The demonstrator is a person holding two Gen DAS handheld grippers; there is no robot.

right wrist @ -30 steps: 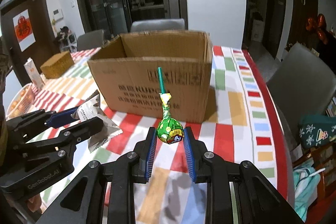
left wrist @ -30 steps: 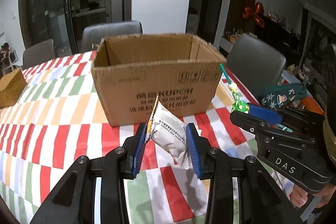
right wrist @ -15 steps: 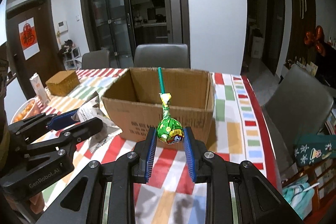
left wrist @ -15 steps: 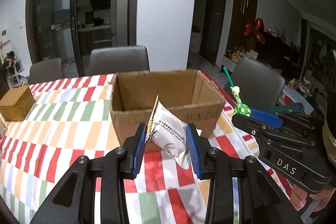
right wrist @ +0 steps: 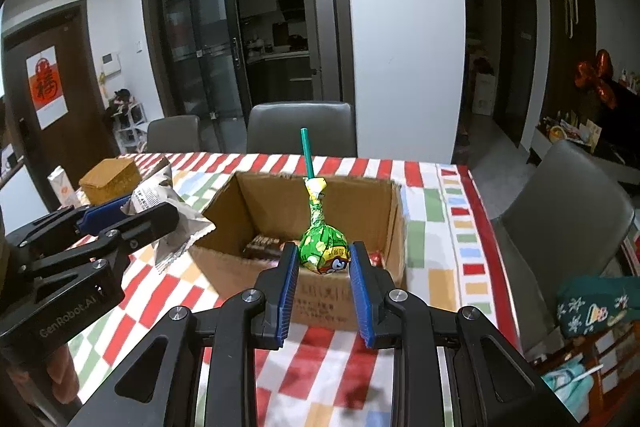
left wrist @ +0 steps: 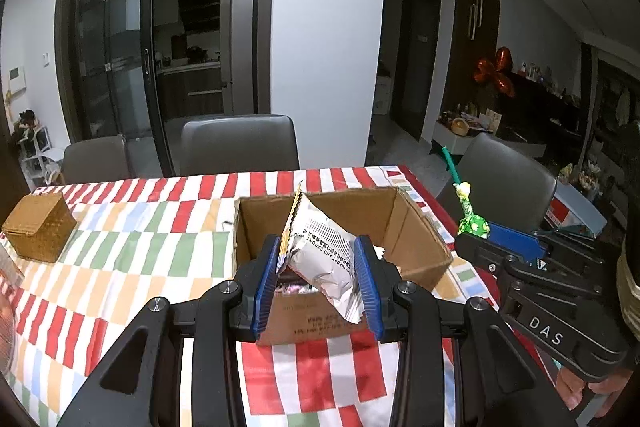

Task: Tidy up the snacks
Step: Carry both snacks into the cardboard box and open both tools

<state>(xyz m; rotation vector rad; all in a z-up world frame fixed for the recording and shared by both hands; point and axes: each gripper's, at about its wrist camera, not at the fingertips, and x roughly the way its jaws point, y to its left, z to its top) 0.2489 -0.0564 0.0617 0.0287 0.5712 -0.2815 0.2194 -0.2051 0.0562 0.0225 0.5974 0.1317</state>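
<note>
My left gripper (left wrist: 318,259) is shut on a silver snack packet (left wrist: 326,259) and holds it above the near edge of an open cardboard box (left wrist: 416,243). My right gripper (right wrist: 323,265) is shut on a green-wrapped lollipop (right wrist: 322,247) with its green stick pointing up, above the near wall of the same box (right wrist: 390,227). Several wrapped snacks (right wrist: 262,247) lie inside the box. The left gripper with the packet (right wrist: 168,211) shows at the left of the right wrist view. The right gripper and lollipop (left wrist: 472,225) show at the right of the left wrist view.
The box stands on a table with a striped cloth (left wrist: 132,255). A woven brown box (left wrist: 40,231) sits at the far left, with a carton (right wrist: 62,187) beside it. Grey chairs (left wrist: 240,145) stand behind and to the right (right wrist: 560,211) of the table.
Both grippers have risen with their snacks and moved toward the box. The box's inside and the snacks in it have come into view.
</note>
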